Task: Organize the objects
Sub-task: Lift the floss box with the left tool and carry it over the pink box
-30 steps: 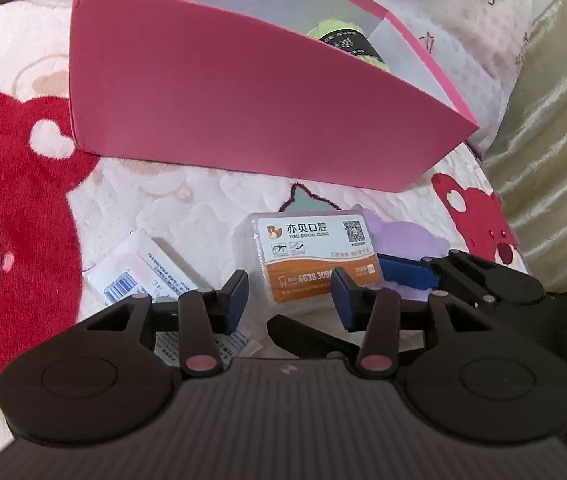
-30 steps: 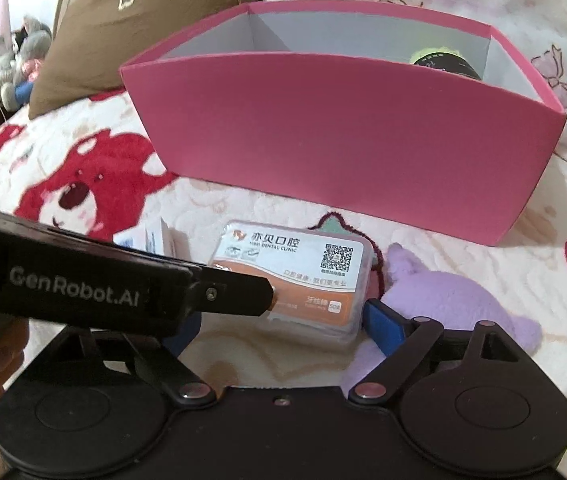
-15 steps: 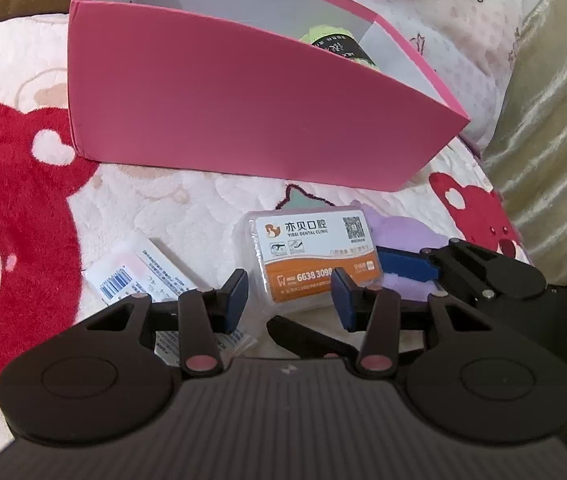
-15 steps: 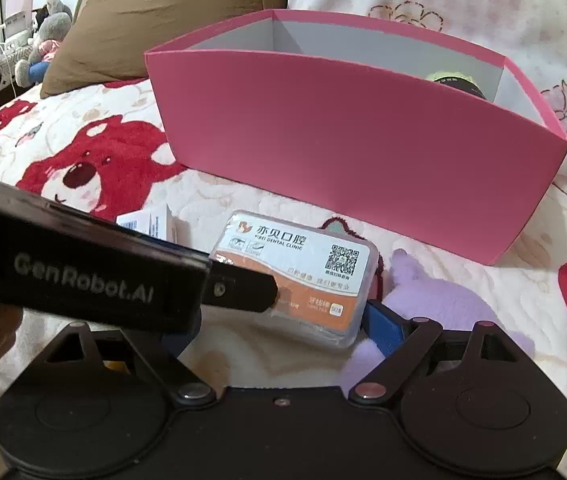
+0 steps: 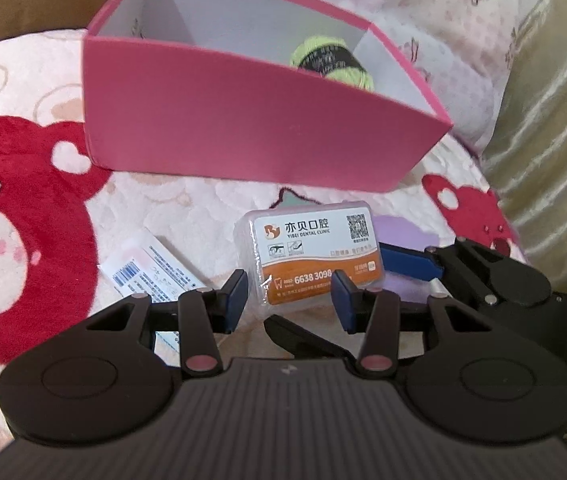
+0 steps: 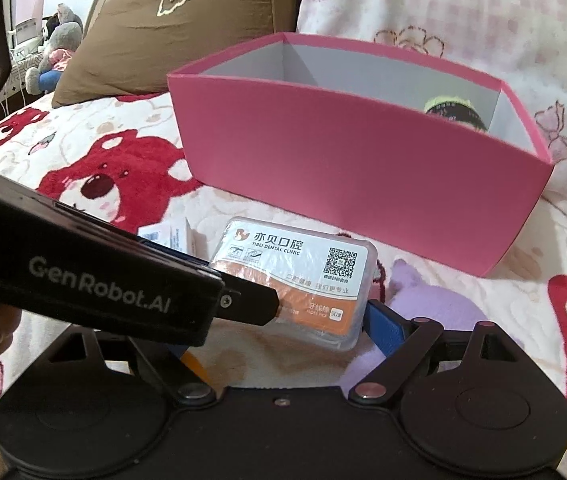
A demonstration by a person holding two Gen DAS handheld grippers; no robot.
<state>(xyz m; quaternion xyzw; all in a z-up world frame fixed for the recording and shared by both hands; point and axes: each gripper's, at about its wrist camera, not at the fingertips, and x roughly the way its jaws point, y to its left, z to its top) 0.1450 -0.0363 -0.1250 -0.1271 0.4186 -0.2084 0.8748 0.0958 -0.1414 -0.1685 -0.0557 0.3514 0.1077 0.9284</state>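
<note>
A clear floss-pick box (image 6: 295, 276) with a white and orange label hangs tilted just above the bear blanket, and my right gripper (image 6: 283, 320) is shut on its two ends. One blue finger (image 5: 407, 262) presses the box's right end; the other is hidden under my left gripper. The left gripper (image 5: 289, 300) sits close in front of the box (image 5: 311, 256), its blue pads apart and pressing on nothing. Behind stands the pink box (image 5: 243, 128) (image 6: 363, 168), with a green and black roll (image 5: 331, 60) in its right end.
A white packet with a barcode (image 5: 151, 272) lies on the blanket left of the floss box. A brown pillow (image 6: 155, 28) and pink-patterned bedding lie behind the pink box. A gold curtain (image 5: 555, 120) hangs at the right.
Both grippers have risen a little together, so more of the pink box's inside shows. The floss-pick box kept its place between the right fingers and rose with them.
</note>
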